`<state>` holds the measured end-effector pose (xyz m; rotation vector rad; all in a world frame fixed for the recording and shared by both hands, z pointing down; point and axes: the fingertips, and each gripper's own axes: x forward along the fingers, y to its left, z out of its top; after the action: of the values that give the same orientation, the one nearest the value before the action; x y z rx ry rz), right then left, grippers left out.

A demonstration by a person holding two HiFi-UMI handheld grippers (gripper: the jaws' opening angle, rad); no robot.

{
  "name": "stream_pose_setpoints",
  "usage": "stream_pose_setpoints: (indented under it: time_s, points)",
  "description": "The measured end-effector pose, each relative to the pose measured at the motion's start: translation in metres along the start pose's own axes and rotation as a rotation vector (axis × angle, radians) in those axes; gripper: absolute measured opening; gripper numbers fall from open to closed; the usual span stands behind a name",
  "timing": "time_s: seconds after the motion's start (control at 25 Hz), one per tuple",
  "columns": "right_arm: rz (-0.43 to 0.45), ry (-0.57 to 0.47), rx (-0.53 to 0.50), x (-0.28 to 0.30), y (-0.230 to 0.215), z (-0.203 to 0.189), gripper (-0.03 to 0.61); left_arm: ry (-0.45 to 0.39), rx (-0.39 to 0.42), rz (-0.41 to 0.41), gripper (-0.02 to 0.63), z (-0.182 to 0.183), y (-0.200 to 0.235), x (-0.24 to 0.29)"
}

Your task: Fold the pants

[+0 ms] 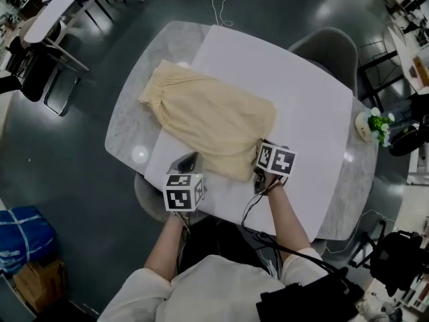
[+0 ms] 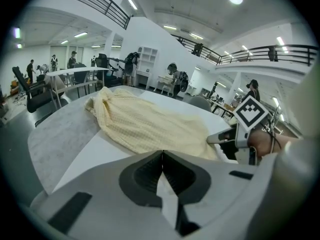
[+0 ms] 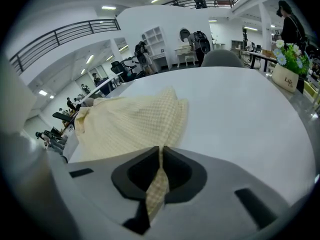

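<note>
The pale yellow checked pants [image 1: 208, 116] lie spread on the white mat [image 1: 301, 113], waistband at the far left and hem towards me. My right gripper [image 1: 257, 170] sits at the hem's near right corner, and in the right gripper view it [image 3: 161, 149] is shut on a fold of the checked cloth [image 3: 130, 124]. My left gripper [image 1: 190, 159] rests at the hem's near left edge. In the left gripper view its jaws [image 2: 162, 153] meet at the tips with a pale strip behind them; whether that is cloth I cannot tell. The pants [image 2: 150, 124] and the right gripper [image 2: 225, 136] show ahead of it.
The mat covers a round marble table [image 1: 131, 136]. A small pot of flowers [image 1: 375, 125] stands at the table's right edge. A grey chair [image 1: 328, 52] is tucked in at the far side, and another chair seat [image 1: 144, 196] shows under the near left edge.
</note>
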<state>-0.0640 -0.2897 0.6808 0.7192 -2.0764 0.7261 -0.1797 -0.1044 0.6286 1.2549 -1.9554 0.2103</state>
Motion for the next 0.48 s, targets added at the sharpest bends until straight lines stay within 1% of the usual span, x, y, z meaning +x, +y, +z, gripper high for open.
stream_pose_setpoints:
  time_s: [0.12,0.28,0.48]
  points:
    - [0.011,-0.002,-0.019,-0.008,0.004,0.006,0.015,-0.015,-0.005,0.013,0.008,0.005,-0.001,-0.006]
    - [0.049,-0.010,-0.037,-0.023,0.014,0.017,0.012,-0.034,-0.004,0.025,0.009,0.013,-0.002,-0.017]
    - [0.083,-0.035,-0.083,-0.050,0.045,0.037,0.012,-0.062,0.005,0.042,0.008,0.031,0.003,-0.043]
